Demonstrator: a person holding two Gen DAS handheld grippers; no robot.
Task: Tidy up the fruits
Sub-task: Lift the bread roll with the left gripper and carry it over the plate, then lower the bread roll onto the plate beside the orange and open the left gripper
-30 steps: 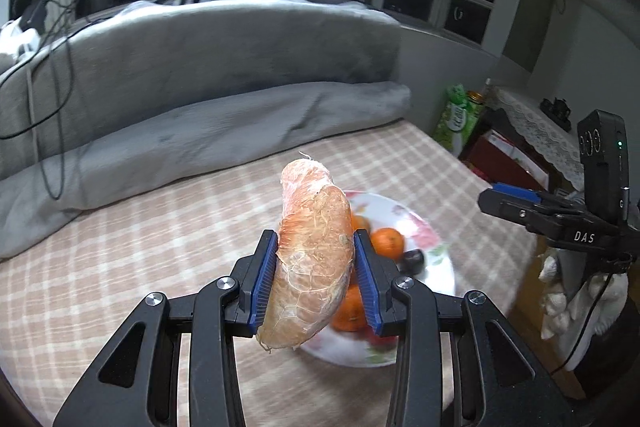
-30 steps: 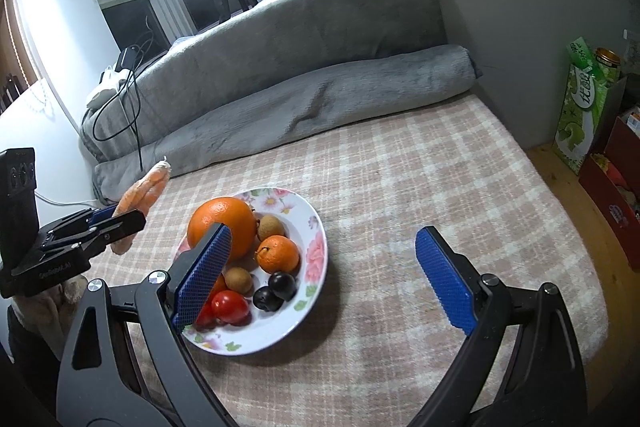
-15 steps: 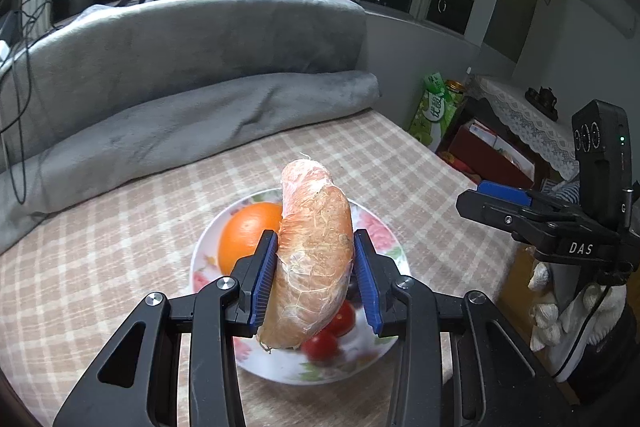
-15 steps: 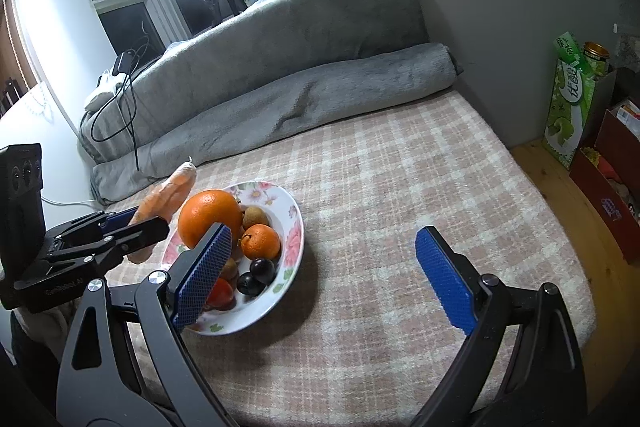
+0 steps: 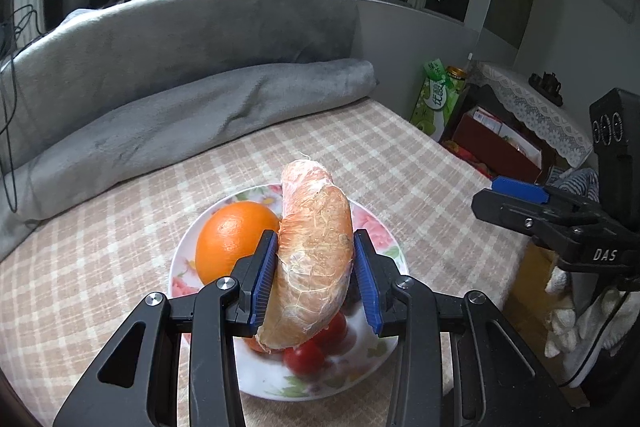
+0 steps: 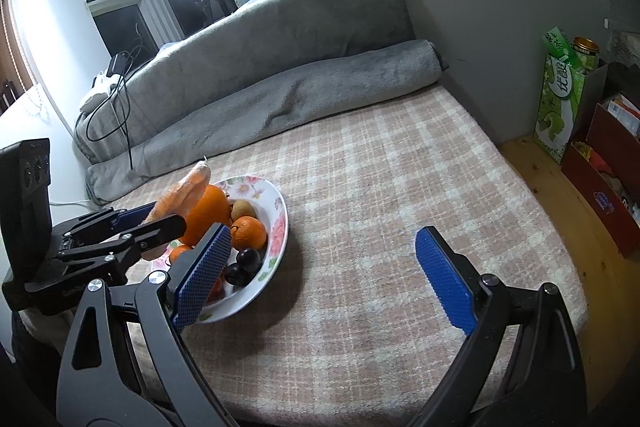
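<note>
My left gripper (image 5: pixel 315 233) is shut on a plastic-wrapped carrot (image 5: pixel 314 255), which stands tilted between the blue pads. It hangs over the near side of a flowered plate (image 5: pixel 180 259) on the checked cloth. The plate holds a big orange (image 5: pixel 232 239) and cherry tomatoes (image 5: pixel 304 357). In the right wrist view the plate (image 6: pixel 280 223) also shows a mandarin (image 6: pixel 249 233), a kiwi (image 6: pixel 243 209) and dark plums (image 6: pixel 248 257), with the carrot (image 6: pixel 188 187) above the orange. My right gripper (image 6: pixel 322 233) stands open and empty, right of the plate.
A rolled grey blanket (image 5: pixel 200 123) lines the far side of the cloth. The bed's right edge drops to a wooden floor with a green carton (image 6: pixel 560 99) and red boxes (image 6: pixel 608 195). Cables (image 6: pixel 120 115) hang over the blanket at the left.
The left gripper has carried the carrot from beside the plate to above it, so the orange now shows just left of the carrot. The plate has drifted left in the right wrist view.
</note>
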